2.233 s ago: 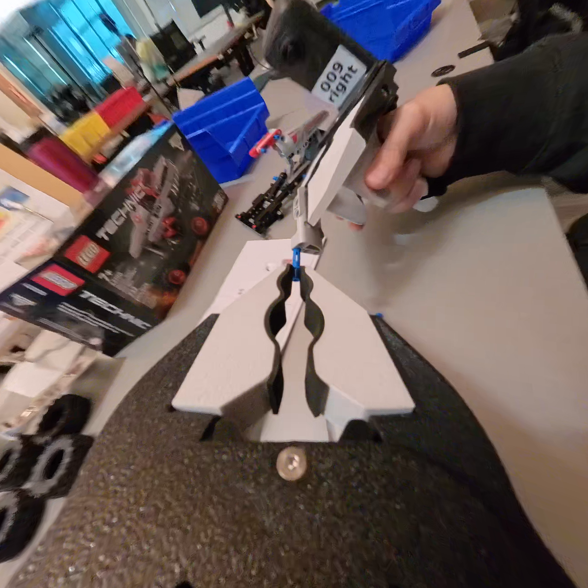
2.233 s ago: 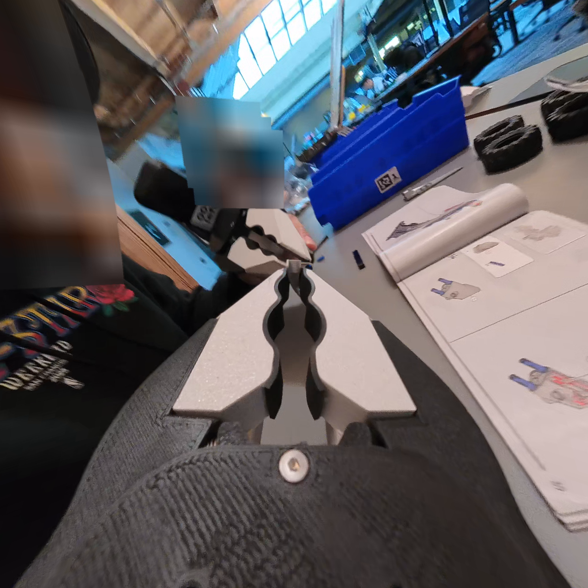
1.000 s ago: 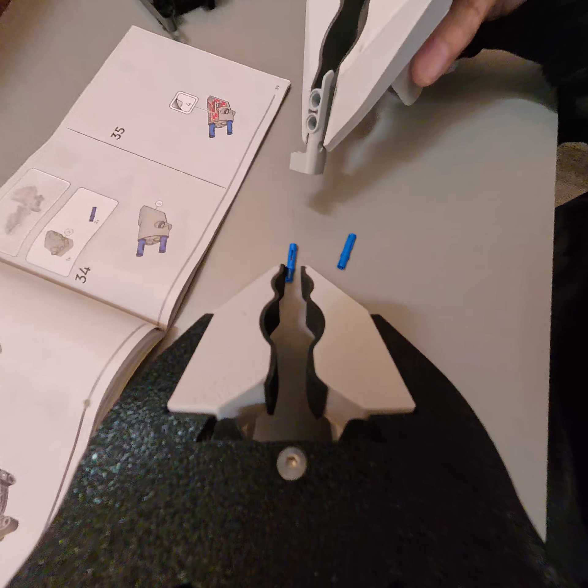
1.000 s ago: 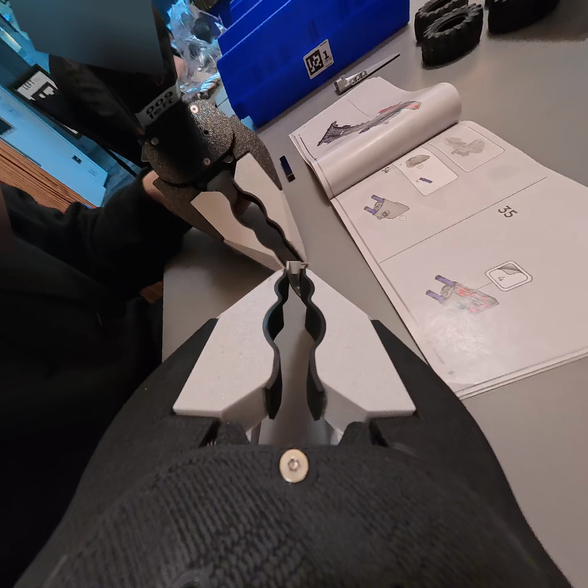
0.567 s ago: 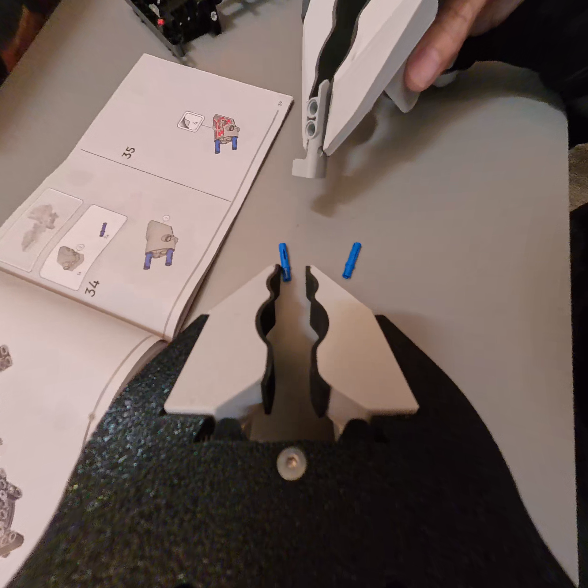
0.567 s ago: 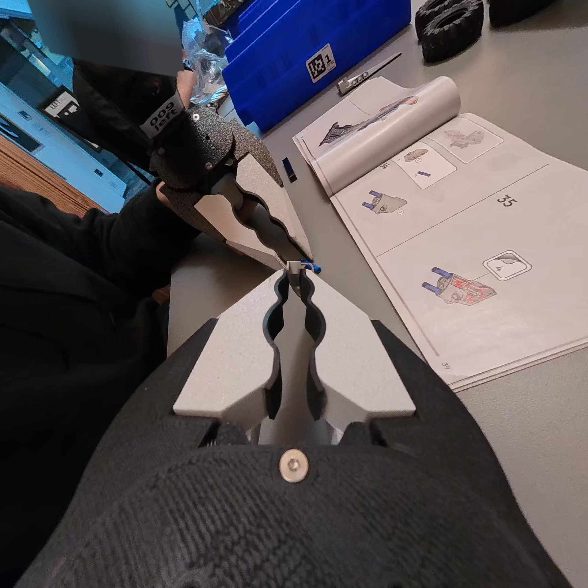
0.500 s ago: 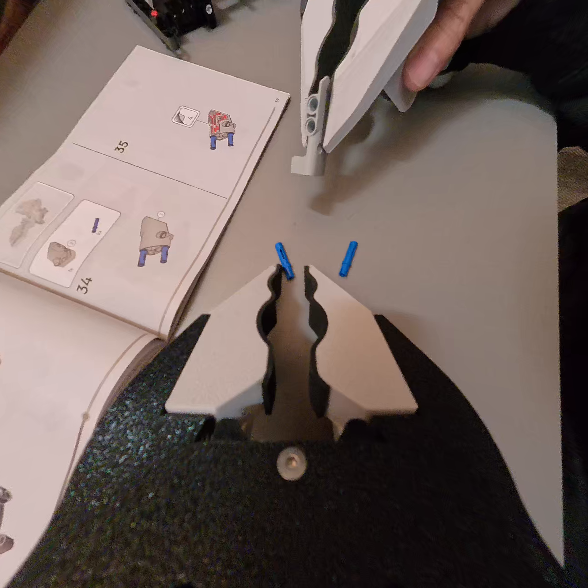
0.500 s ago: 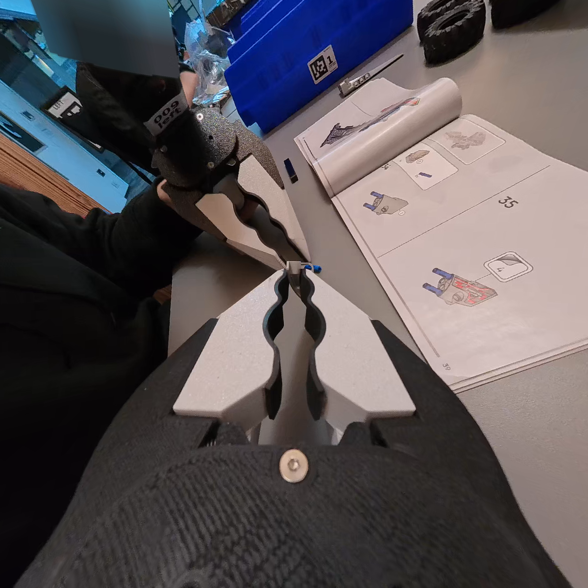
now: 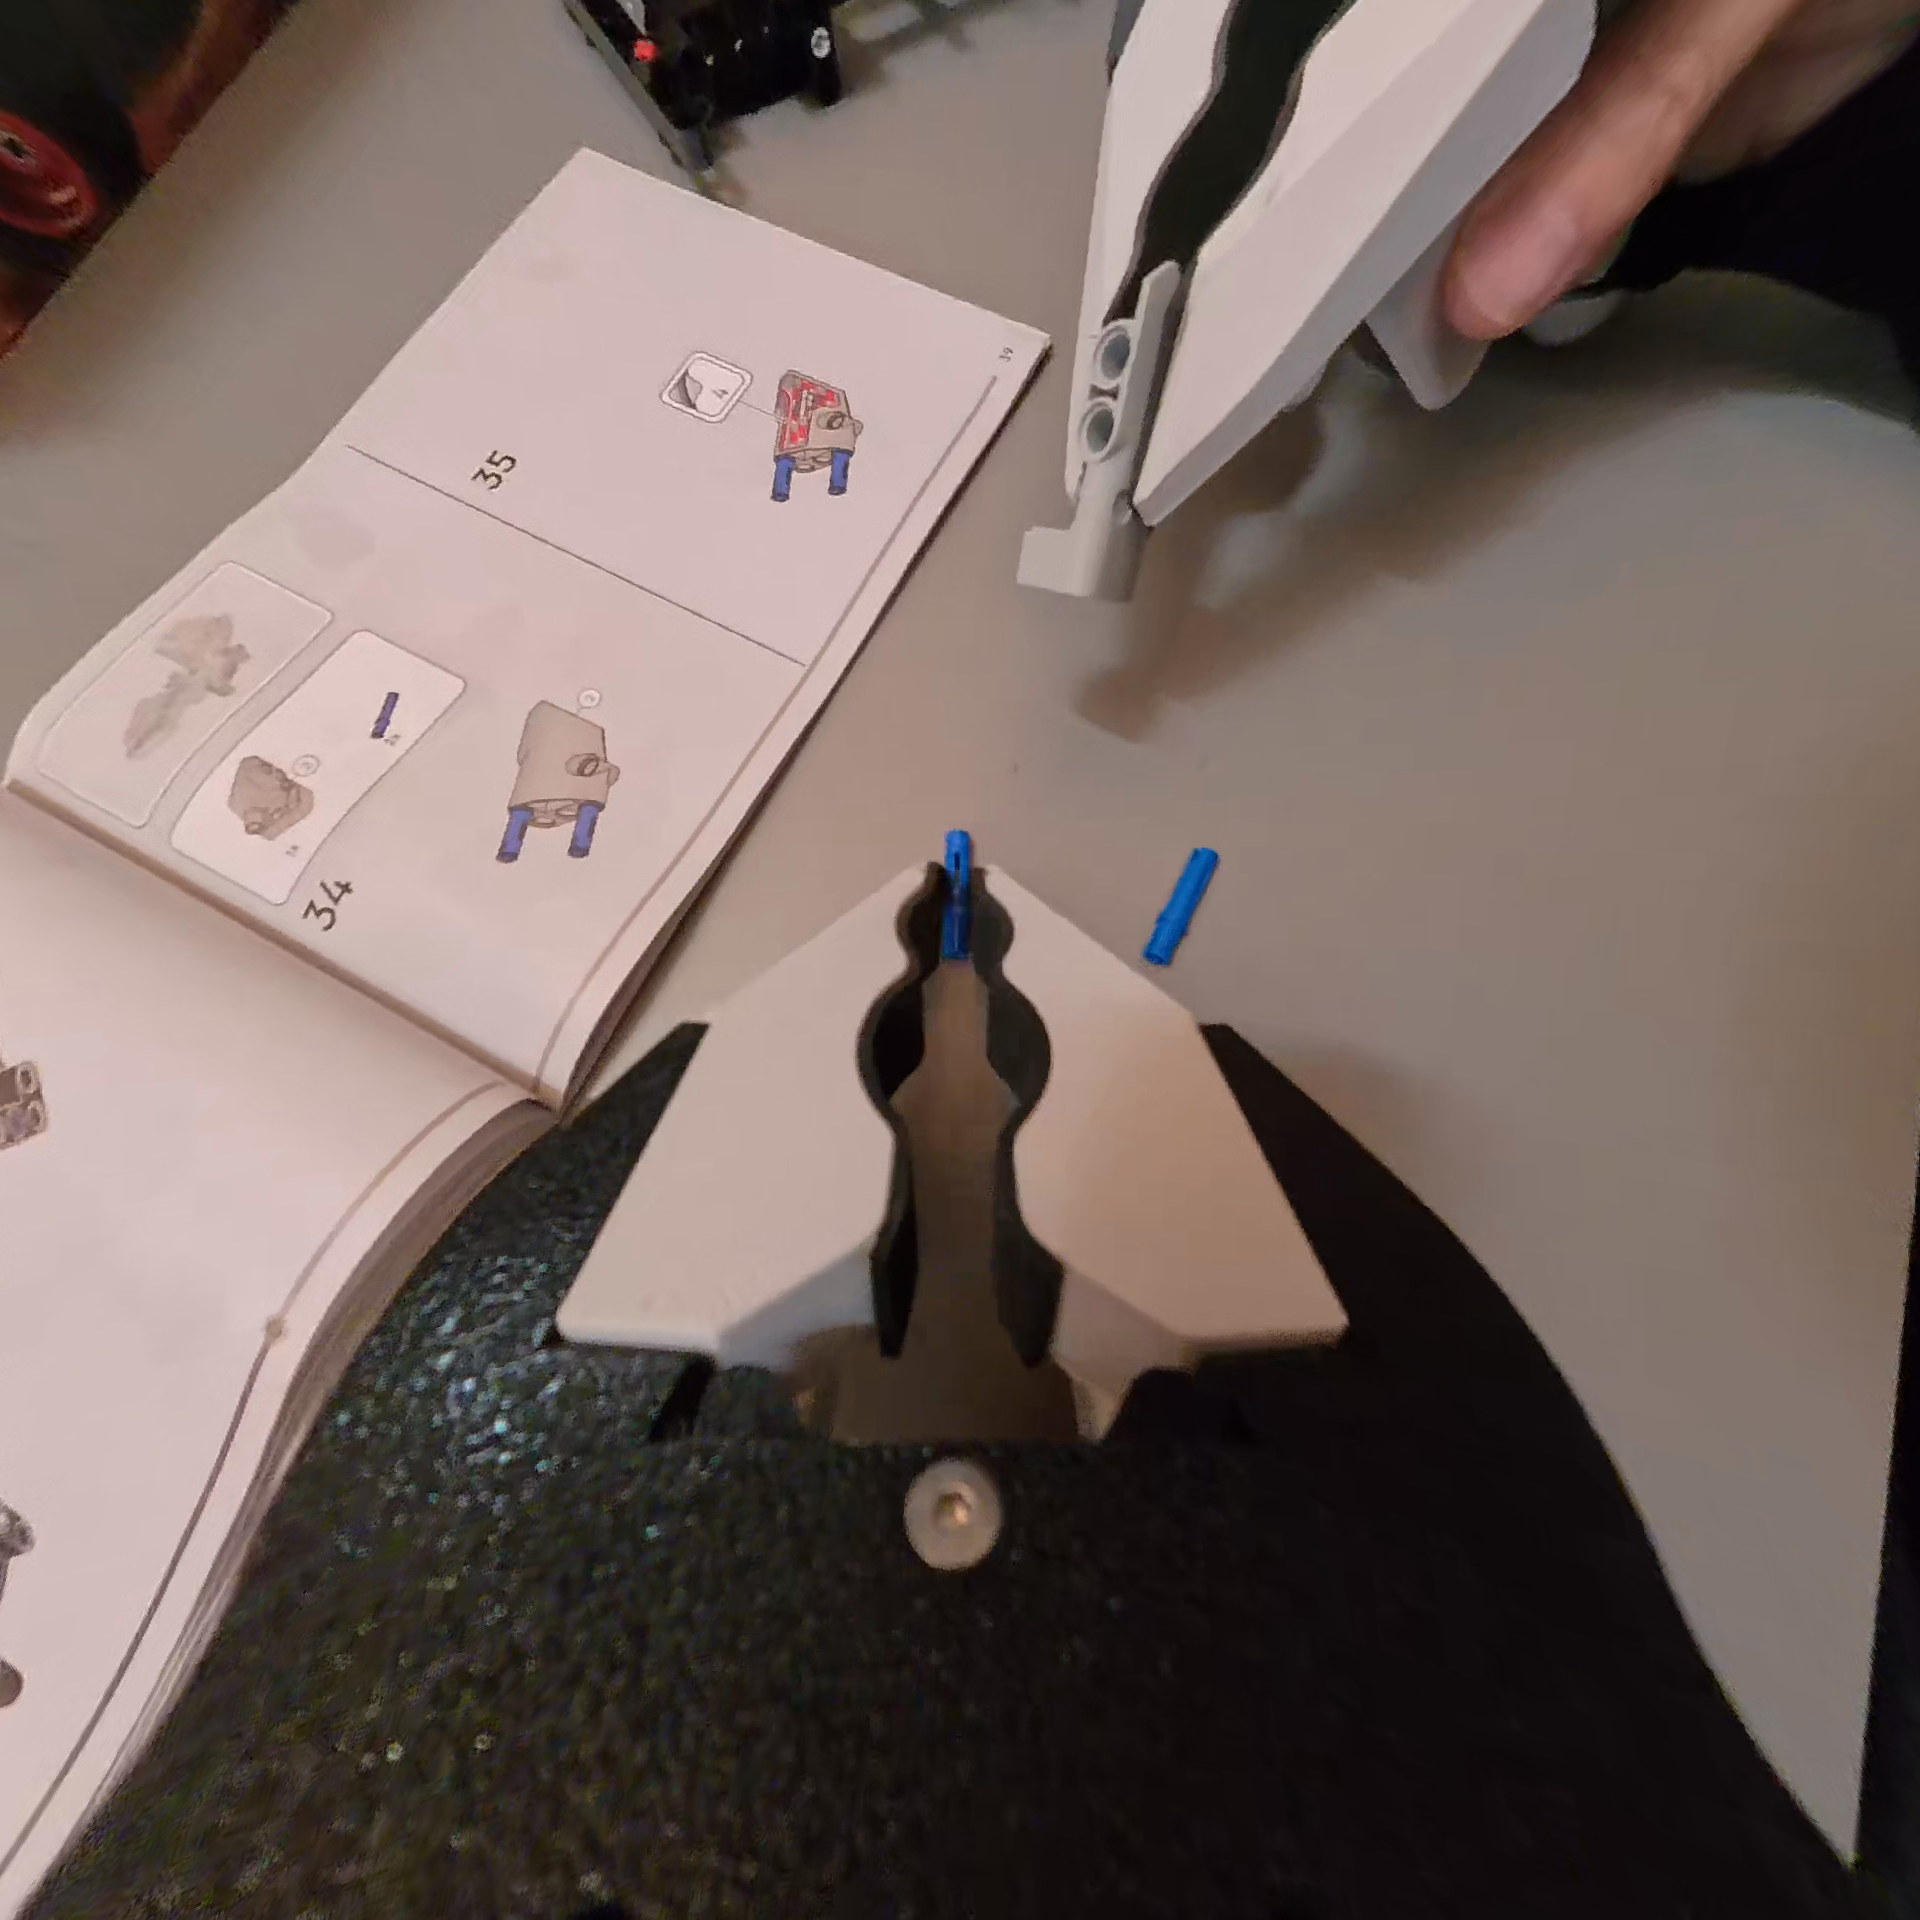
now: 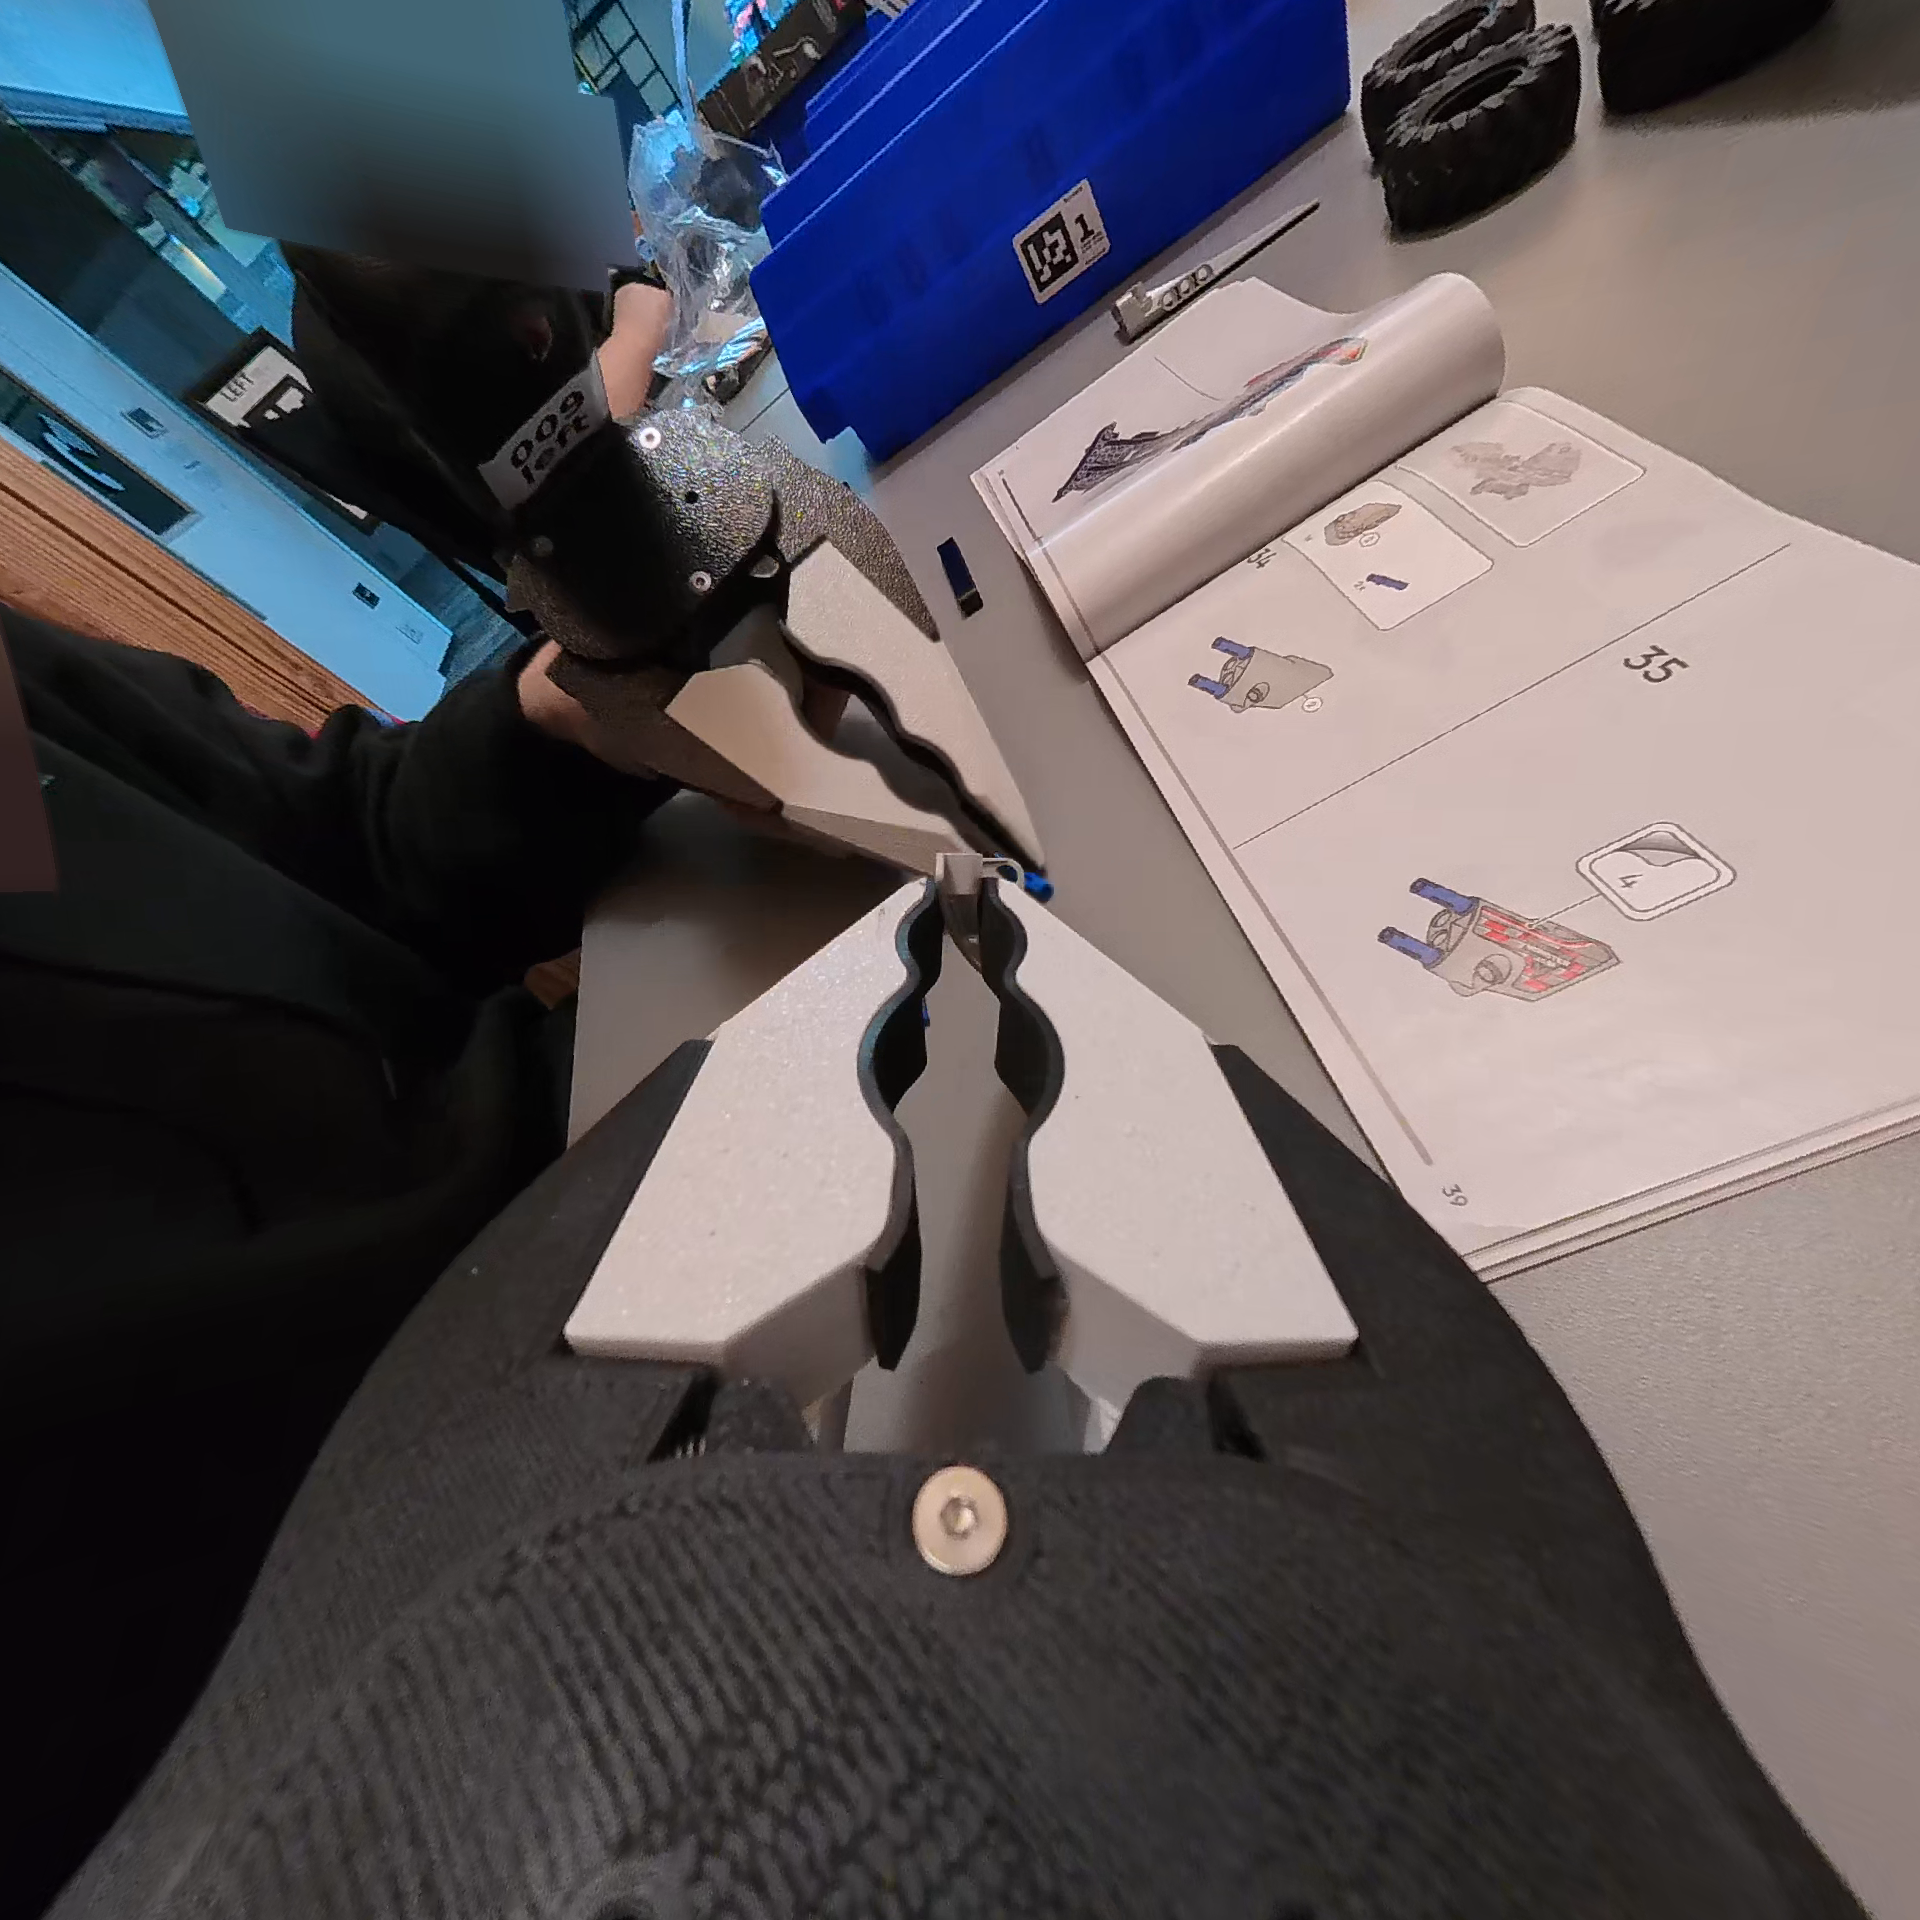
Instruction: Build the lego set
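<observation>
The left gripper (image 9: 956, 878) pinches a blue pin (image 9: 955, 896) at its very tips, near the bench's near edge; the pin could twist or pop out. The right gripper (image 10: 961, 906) clamps a grey piece (image 9: 1103, 457), holes exposed. A second pin (image 9: 1179, 905) lies loose beside it.

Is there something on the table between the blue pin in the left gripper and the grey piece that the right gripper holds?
Nothing visible stands in the way. The left gripper holds one blue pin; between it and the grey piece in the right gripper lies only bare table. The second blue pin and the instruction booklet lie off to either side.
</observation>
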`<state>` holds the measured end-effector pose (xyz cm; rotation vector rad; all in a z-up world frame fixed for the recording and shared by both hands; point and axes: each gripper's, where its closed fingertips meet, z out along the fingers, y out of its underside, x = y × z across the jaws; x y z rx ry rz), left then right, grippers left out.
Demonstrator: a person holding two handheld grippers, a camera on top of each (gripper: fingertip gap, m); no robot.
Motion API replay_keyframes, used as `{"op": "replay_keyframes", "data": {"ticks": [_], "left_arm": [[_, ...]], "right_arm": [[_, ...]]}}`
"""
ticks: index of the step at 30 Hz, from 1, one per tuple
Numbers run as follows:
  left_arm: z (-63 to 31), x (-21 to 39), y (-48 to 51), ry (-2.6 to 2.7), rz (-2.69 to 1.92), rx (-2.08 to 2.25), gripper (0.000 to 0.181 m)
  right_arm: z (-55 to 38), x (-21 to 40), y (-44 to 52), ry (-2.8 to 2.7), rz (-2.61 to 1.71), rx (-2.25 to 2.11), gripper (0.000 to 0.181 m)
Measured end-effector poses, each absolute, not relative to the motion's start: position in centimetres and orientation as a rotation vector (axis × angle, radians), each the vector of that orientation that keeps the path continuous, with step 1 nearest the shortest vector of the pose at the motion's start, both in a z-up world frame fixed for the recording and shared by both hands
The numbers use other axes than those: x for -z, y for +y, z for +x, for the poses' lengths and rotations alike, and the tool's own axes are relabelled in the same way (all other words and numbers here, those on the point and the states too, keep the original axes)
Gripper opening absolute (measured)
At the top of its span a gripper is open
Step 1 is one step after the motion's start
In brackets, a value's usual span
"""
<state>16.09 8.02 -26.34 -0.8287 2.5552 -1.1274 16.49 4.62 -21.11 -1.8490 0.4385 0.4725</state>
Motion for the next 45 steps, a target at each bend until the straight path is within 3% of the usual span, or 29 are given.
{"op": "replay_keyframes", "data": {"ticks": [1,7,11,21,45], "left_arm": [[16.1,26.3,8.0,2.557,-0.824,1.134,0.001],[16.3,26.0,8.2,2.529,-0.591,1.079,0.001],[16.4,22.0,7.3,2.338,-0.445,1.241,0.001],[16.7,18.1,7.3,2.058,-0.260,1.154,0.001],[16.5,17.2,7.1,2.037,-0.215,1.064,0.001]], "right_arm": [[16.5,21.2,4.6,0.439,-1.853,-0.472,0.005],[16.7,20.7,4.9,0.428,-1.823,-0.452,0.005],[16.8,19.3,5.2,0.405,-1.732,-0.446,0.005],[16.3,16.4,5.6,0.360,-1.504,-0.561,0.005],[15.9,16.0,5.9,0.369,-1.451,-0.655,0.005]]}}
